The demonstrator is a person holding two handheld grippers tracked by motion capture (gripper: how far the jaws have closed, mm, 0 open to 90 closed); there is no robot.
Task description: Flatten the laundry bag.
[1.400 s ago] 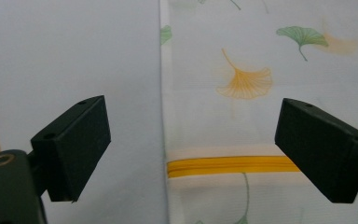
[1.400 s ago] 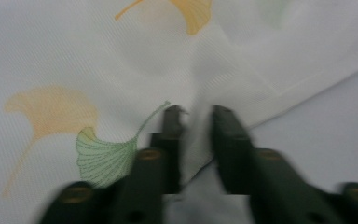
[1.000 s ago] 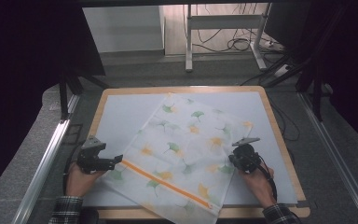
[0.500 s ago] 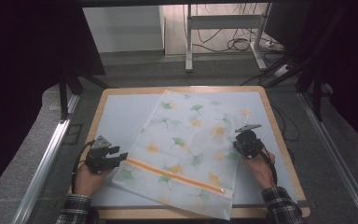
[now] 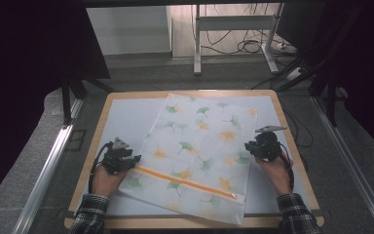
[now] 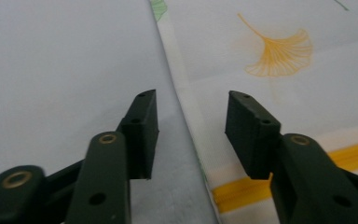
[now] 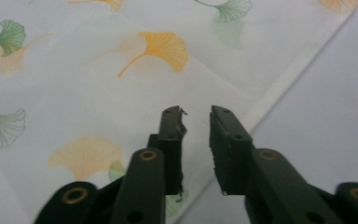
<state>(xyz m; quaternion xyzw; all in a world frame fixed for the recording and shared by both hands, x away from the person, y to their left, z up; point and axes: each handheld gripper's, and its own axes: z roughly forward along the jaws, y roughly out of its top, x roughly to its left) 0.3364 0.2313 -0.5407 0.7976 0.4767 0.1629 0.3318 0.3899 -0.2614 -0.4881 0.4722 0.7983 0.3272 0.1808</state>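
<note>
High view shows a big white cloth bag (image 5: 199, 151) with green and orange leaf pictures lying flat on the pale table top (image 5: 126, 117). It sits a bit crooked, with one corner pointing far and the zipper end near us. An orange zipper (image 5: 185, 181) runs across its near part.

We see our left gripper (image 5: 135, 161) at the left edge of the bag, just by the zipper's left end. Its jaws are spread wide with nothing between them yet. In the left gripper view, the bag's edge (image 6: 186, 116) runs right through the gap between the two jaws.

Our right gripper (image 5: 250, 147) is at the right edge of the bag. Its jaws are apart only a little. In the right gripper view, they sit over the bag's right edge (image 7: 279, 93) and pinch nothing.

What can go wrong? We think the cloth is thin and flat, so the jaws may close on air and miss the edge. If one side grabs and the other slips, the bag may twist or bunch up. If we pull too fast, the bag may slide off toward the table's near edge.
</note>
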